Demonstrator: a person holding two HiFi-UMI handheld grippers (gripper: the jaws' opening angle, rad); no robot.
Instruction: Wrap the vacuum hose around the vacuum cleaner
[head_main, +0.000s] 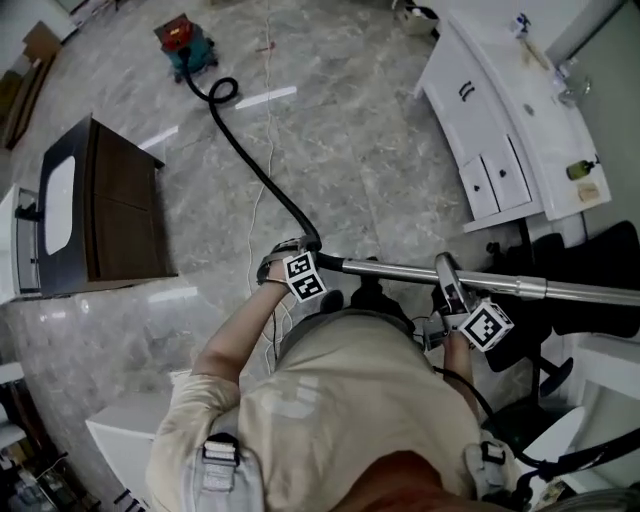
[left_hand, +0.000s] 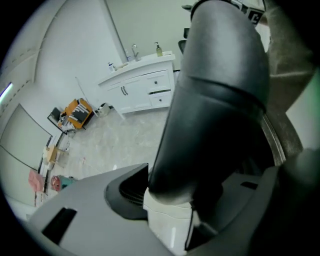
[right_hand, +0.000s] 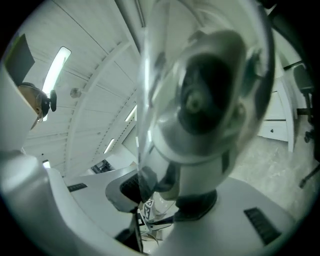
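Note:
The red and teal vacuum cleaner (head_main: 185, 45) stands far off on the marble floor. Its black hose (head_main: 255, 165) loops beside it, then runs across the floor up to the black handle bend (head_main: 312, 243). My left gripper (head_main: 288, 254) is shut on that bend, which fills the left gripper view as a thick black tube (left_hand: 215, 95) between the left gripper (left_hand: 170, 200) pads. The silver wand (head_main: 400, 271) stretches level to the right. My right gripper (head_main: 450, 283) is shut on the wand; in its own view the right gripper (right_hand: 165, 197) clamps the pale tube (right_hand: 200, 105).
A dark wooden vanity (head_main: 125, 210) with a white basin stands at the left. A white vanity cabinet (head_main: 490, 150) with a soap bottle (head_main: 582, 170) lines the right wall, with a black chair (head_main: 600, 255) below it. A thin white cord (head_main: 266, 150) lies on the floor.

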